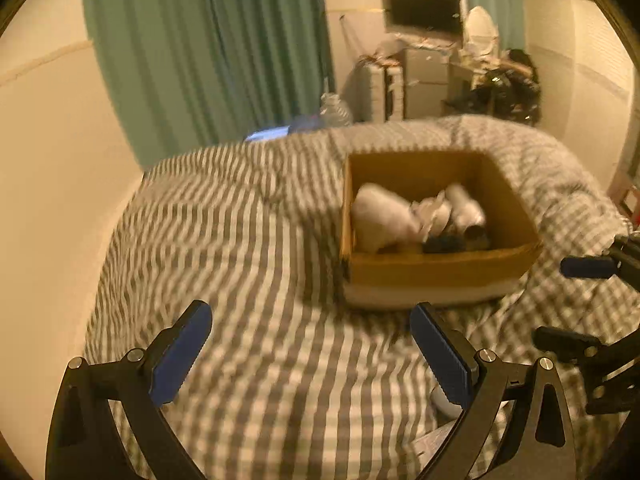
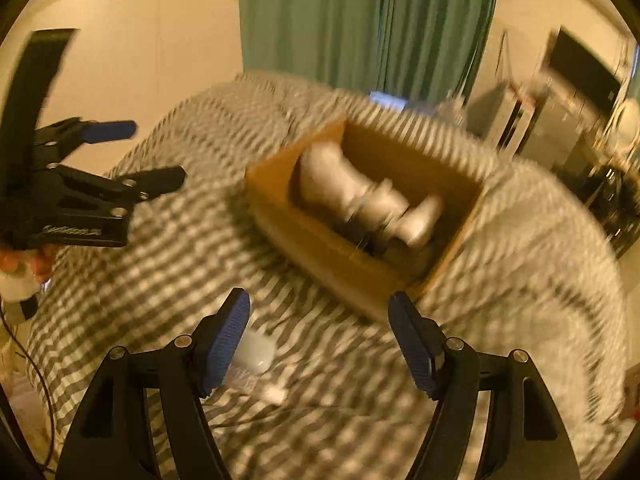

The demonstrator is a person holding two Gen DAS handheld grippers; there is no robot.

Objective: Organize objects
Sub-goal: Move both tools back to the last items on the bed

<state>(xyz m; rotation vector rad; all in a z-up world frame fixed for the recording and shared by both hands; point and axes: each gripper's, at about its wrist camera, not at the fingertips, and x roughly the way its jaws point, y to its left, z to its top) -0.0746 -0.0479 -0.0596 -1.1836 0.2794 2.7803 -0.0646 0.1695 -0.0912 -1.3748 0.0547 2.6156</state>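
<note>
An open cardboard box [image 1: 440,272] [image 2: 320,256] sits on a bed with a grey-and-white checked cover [image 1: 240,240] [image 2: 180,240]. Inside lie several white rolled cloth items [image 1: 384,216] [image 2: 344,184] and something dark. My left gripper [image 1: 310,320] [image 2: 156,152] hovers open over bare cover, left of the box, with nothing between its pads. My right gripper [image 2: 320,300] [image 1: 556,300] is open in front of the box, also empty. A small white bottle [image 2: 256,350] [image 1: 444,400] lies on the cover beside the right gripper's left finger. Both views are blurred by motion.
Green curtains [image 1: 208,48] hang behind the bed. A clear water bottle [image 1: 334,110] stands past its far edge. A wall-mounted screen [image 1: 424,8] and cluttered cabinets [image 1: 424,76] fill the back right. A dark cable [image 2: 40,380] trails at the bed's left edge.
</note>
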